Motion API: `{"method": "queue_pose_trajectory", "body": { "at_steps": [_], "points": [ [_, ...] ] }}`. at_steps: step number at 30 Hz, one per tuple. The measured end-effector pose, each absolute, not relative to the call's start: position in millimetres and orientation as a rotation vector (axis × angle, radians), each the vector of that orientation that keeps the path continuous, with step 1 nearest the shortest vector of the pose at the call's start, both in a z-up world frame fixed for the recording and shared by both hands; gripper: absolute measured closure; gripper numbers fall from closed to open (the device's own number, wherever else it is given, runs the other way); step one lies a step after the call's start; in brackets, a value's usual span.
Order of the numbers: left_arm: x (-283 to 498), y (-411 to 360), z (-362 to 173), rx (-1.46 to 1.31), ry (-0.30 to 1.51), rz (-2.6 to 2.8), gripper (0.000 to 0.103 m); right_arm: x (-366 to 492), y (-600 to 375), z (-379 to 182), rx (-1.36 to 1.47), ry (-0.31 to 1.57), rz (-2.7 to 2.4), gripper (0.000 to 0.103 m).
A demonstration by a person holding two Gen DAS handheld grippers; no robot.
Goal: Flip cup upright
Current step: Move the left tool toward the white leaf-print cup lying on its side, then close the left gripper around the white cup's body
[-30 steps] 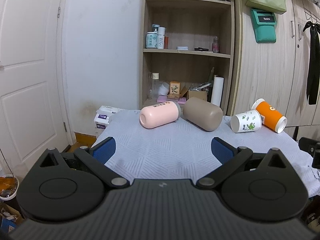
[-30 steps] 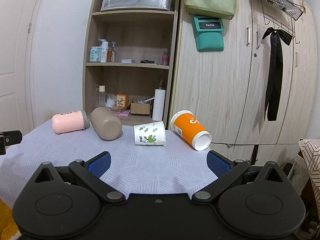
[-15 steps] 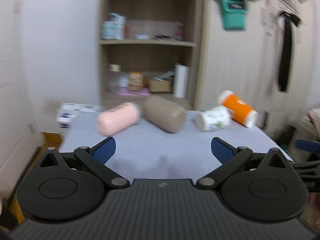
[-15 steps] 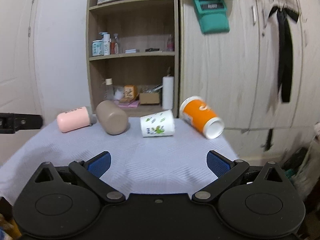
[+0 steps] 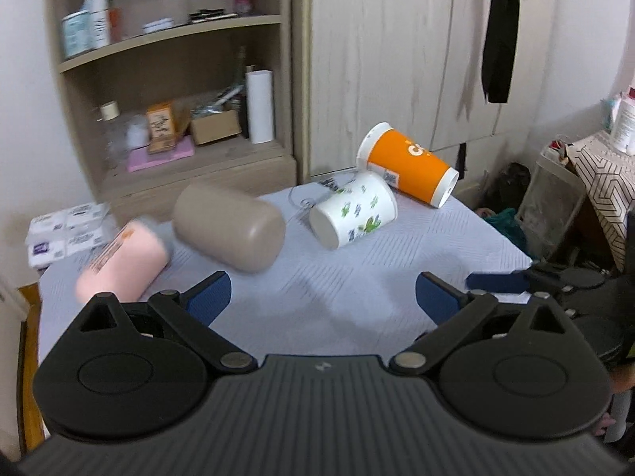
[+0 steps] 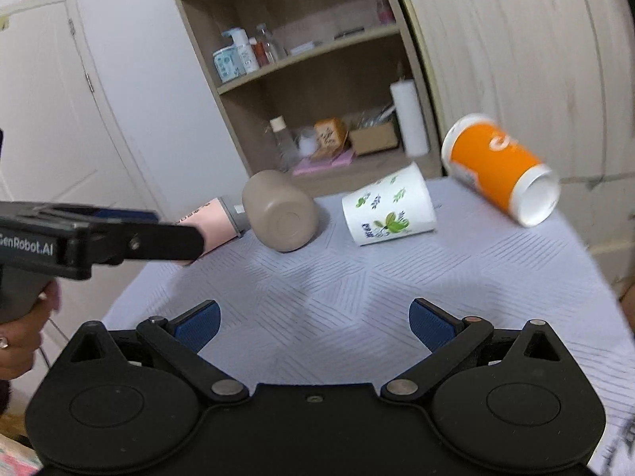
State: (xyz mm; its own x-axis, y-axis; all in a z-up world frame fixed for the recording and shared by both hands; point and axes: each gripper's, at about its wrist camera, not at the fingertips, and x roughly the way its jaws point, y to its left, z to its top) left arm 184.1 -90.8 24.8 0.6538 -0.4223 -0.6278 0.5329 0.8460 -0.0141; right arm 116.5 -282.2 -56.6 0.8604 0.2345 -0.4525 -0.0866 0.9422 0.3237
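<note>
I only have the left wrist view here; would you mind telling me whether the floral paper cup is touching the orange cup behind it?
Observer: The right wrist view shows a gap between the floral paper cup and the orange cup; they look apart.
Operator: Thank you. Is the right hand-held gripper open?
Observer: Yes, the right hand-held gripper has its jaws spread wide and holds nothing.
Operator: And which end of the taupe tumbler faces that side?
Observer: The taupe tumbler shows its flat base there, with a round recess in it.
</note>
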Motion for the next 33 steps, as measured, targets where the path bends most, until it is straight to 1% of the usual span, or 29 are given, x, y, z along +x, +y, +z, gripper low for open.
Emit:
{"method": "queue_pose_trajectory", "body": {
  "at_steps": [6, 10, 13, 15, 17, 19, 25, 30, 32, 33],
  "points": [
    [228, -123, 33, 0.243, 0.700, -0.649, 0.003, 147, -307, -64, 0.463, 0.540, 0.173, 0.011],
    [262, -133, 34, 0.131, 0.814, -0.731, 0.006, 166, -315, -71, 0.579, 0.553, 0.195, 0.022],
    [275, -149, 35, 0.196, 0.784, -0.748, 0.008, 180, -312, -77, 0.606, 0.556, 0.156, 0.026],
    [285, -160, 31, 0.244, 0.776, -0.756, 0.010, 189, -311, -80, 0.617, 0.545, 0.125, 0.026],
    [296, -169, 25, 0.281, 0.794, -0.769, 0.015, 195, -311, -82, 0.638, 0.526, 0.087, 0.026],
    [307, -178, 17, 0.318, 0.817, -0.771, 0.017, 199, -314, -85, 0.663, 0.516, 0.059, 0.026],
    [338, -196, -3, 0.417, 0.849, -0.810, 0.017, 213, -313, -90, 0.695, 0.490, -0.006, 0.024],
    [353, -200, -10, 0.386, 0.905, -0.868, 0.017, 219, -314, -95, 0.726, 0.472, -0.047, 0.023],
    [361, -197, -13, 0.296, 0.935, -0.830, 0.017, 218, -316, -97, 0.741, 0.458, -0.058, 0.023],
    [366, -196, -15, 0.249, 0.977, -0.826, 0.018, 218, -318, -98, 0.750, 0.454, -0.061, 0.022]
  ]
}}
